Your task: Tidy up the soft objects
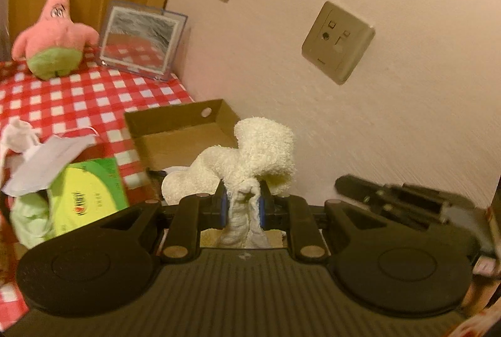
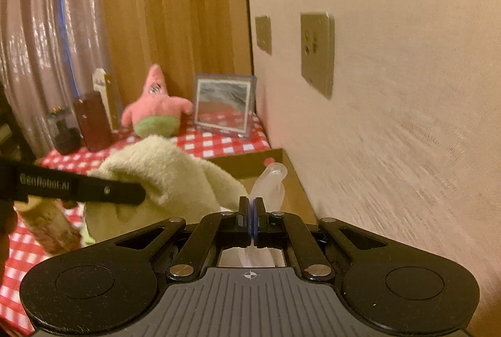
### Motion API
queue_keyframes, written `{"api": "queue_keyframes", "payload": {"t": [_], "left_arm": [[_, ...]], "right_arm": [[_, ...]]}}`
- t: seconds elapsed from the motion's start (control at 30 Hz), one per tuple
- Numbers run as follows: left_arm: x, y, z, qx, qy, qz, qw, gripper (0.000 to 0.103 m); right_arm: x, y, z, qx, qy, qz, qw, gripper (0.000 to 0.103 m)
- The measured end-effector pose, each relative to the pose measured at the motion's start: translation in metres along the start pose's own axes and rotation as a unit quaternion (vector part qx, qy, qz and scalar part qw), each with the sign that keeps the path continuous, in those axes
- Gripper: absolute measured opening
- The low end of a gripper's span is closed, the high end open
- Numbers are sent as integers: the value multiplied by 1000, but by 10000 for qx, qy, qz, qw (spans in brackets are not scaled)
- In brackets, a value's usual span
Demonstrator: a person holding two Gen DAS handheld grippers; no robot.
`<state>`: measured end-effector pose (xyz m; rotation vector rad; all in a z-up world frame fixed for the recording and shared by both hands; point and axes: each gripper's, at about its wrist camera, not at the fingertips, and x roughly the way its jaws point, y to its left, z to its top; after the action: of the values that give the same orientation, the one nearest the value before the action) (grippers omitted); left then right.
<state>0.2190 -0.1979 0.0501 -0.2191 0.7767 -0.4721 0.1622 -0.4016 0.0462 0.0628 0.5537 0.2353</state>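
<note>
Left tongs [image 1: 242, 205]: pressed onto a bunched fold of the white towel [image 1: 250, 155], which is held up over the cardboard box [image 1: 181, 130] by the wall.
Right tongs [image 2: 251, 218]: pinching a thin clear plastic piece [image 2: 271, 183]; what it is stays hard to make out.
Left view only: tissue box [image 1: 90, 190], green and yellow, with crumpled white tissue [image 1: 40, 161], at the left on the checked worktop [image 1: 62, 99].
Right view only: dark bottle [image 2: 64, 133] and brown box [image 2: 94, 121] at the far left of the worktop.
Both views: pink plush star [image 1: 54, 33] and small mirror [image 1: 141, 39] at the back.
Cut off: the towel hides most of the cardboard box in the right view; the right tool shows blurred at the left view's right edge.
</note>
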Motion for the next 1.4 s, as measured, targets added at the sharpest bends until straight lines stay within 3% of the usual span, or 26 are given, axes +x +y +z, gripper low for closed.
{"api": "queue_keyframes", "payload": {"t": [0.33,0.63,0.67,0.73,0.83,1.23,1.3,1.33,1.37,1.4], "left_arm": [[56,12,3,-723,197,-335,9966,16],[91,30,-15,-655,554,29,9963,20],[91,32,-17,-605,584,78,9964,20],[91,36,-20,-533,702,195,9959,36],[80,42,-21,-435,667,185,9967,42],[30,59,-16,-403,281,458,9977,54],[23,61,-20,-440,239,479,9976,54],[19,61,-22,-454,228,503,9974,54],[16,61,-24,-449,223,523,9974,55],[11,61,-26,-426,207,553,9973,56]], "right_arm": [[42,-16,-25,-128,426,-157,9989,1],[72,-20,-45,-280,878,-152,9956,1],[74,-20,-47,-287,910,-137,9953,1],[80,-19,-49,-305,1020,-95,9943,2],[90,-18,-54,-328,1160,-17,9927,2],[105,-14,-65,-43,1469,200,9889,3],[100,-15,-64,8,1426,162,9896,9],[98,-15,-63,52,1399,152,9900,25],[95,-15,-62,88,1386,156,9902,50],[93,-14,-61,119,1373,140,9904,59]]}}
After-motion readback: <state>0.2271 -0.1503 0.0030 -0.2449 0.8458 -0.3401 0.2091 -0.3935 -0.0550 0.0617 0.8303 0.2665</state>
